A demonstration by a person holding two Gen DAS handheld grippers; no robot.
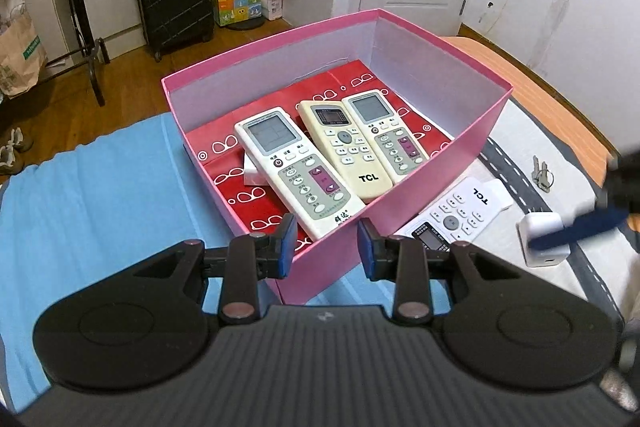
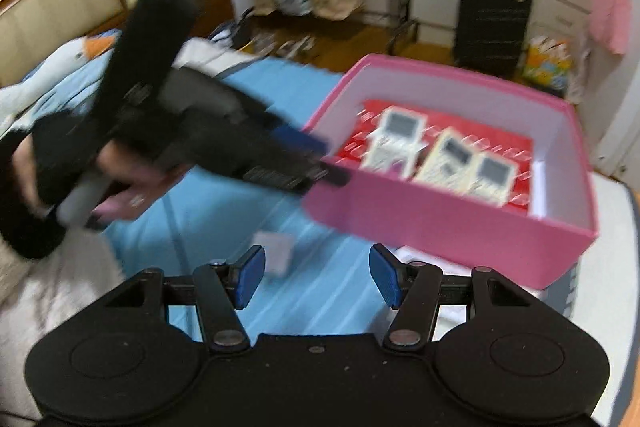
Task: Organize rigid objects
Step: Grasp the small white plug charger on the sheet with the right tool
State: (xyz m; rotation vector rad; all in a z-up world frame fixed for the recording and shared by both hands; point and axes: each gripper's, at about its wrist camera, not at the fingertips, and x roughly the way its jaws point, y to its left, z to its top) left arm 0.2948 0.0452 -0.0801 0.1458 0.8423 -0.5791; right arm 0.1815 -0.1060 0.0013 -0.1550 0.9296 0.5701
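pink box [image 1: 400, 203] just beyond left gripper [image 1: 327, 245]

Blue-sheeted bed [image 1: 100, 187], pink box [image 1: 420, 195], remote [image 1: 460, 211], possibly keys [image 1: 542, 173]

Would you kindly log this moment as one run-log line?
left gripper: open, empty, at pink box near wall | right gripper: open, empty | in box: three remotes | outside: TCL remote, white charger
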